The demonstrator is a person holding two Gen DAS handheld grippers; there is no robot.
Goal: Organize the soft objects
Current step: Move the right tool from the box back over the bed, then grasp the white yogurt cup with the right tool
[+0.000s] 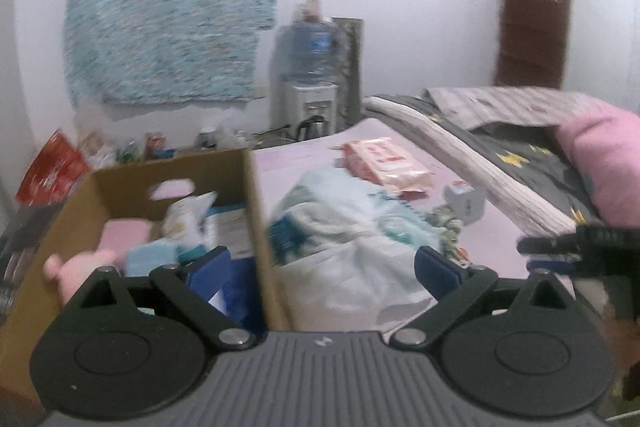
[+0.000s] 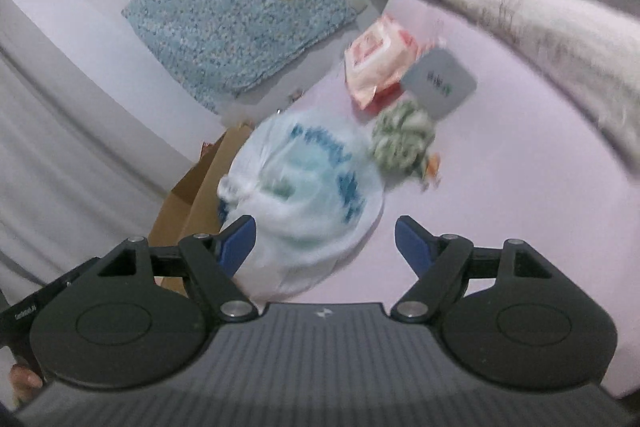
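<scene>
Clearly, the white plastic bag (image 2: 304, 187) is lying on the pink bed sheet (image 2: 520, 187), just beside the cardboard box (image 1: 256, 211). The right gripper (image 2: 326, 241) is hovering released and empty, the bag directly ahead, probably nearer it than the left gripper (image 1: 322, 269), which is gaping empty above the box's edge.

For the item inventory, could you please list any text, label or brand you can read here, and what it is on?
None can be read.
White plastic bag: blue print, blurred.
Pink wipes pack: red label, blurred.
Small grey box: dark marks, too small.
Water bottle: blue label, blurred.
Packets in the cardboard box: print blurred.
</scene>
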